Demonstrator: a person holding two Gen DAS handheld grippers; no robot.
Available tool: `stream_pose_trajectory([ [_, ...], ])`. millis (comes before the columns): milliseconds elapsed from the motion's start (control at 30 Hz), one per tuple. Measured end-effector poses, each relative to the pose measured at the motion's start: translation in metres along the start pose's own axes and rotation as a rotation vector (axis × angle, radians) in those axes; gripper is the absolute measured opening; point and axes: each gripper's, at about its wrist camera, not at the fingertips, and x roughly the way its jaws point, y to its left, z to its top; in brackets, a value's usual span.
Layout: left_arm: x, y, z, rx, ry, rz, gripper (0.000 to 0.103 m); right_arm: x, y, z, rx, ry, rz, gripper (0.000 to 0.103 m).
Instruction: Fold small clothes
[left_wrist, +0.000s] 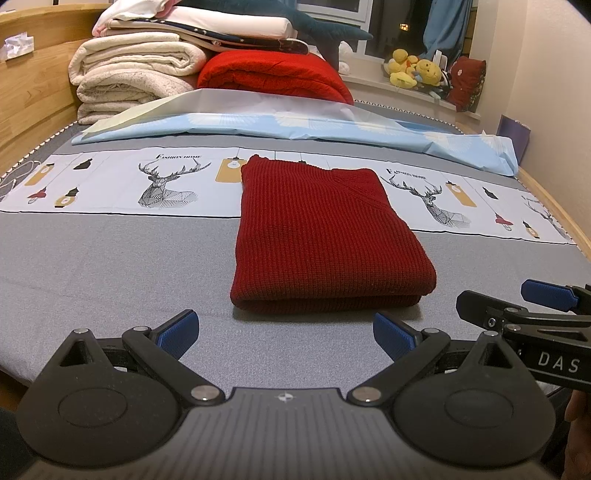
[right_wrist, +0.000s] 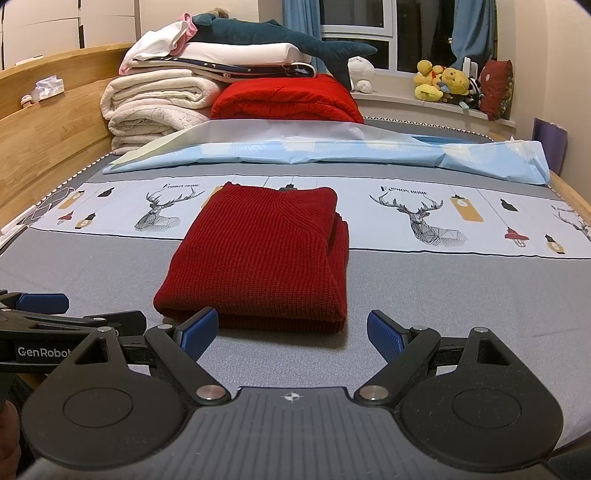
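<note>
A dark red knit sweater (left_wrist: 321, 236) lies folded into a neat rectangle on the grey bed sheet (left_wrist: 110, 266); it also shows in the right wrist view (right_wrist: 262, 254). My left gripper (left_wrist: 286, 332) is open and empty, just in front of the sweater's near edge. My right gripper (right_wrist: 291, 330) is open and empty, also just short of the sweater's near edge, with its left pad close to the fabric. The right gripper shows at the right edge of the left wrist view (left_wrist: 517, 299); the left gripper shows at the left edge of the right wrist view (right_wrist: 74, 308).
A light blue folded sheet (left_wrist: 295, 125) lies across the bed behind the sweater. Stacked cream blankets (left_wrist: 129, 74), a red blanket (left_wrist: 273, 74) and a plush shark (right_wrist: 280, 37) sit at the head. A wooden bed frame (right_wrist: 48, 122) runs along the left. Plush toys (right_wrist: 443, 83) line the windowsill.
</note>
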Motion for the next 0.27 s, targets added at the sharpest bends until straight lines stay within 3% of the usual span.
stream_pose_trajectory([
  [267, 0.0005, -0.0005, 0.0015, 0.001, -0.004, 0.002, 0.101, -0.0002, -0.0002, 0.0, 0.0, 0.001, 0.0, 0.088],
])
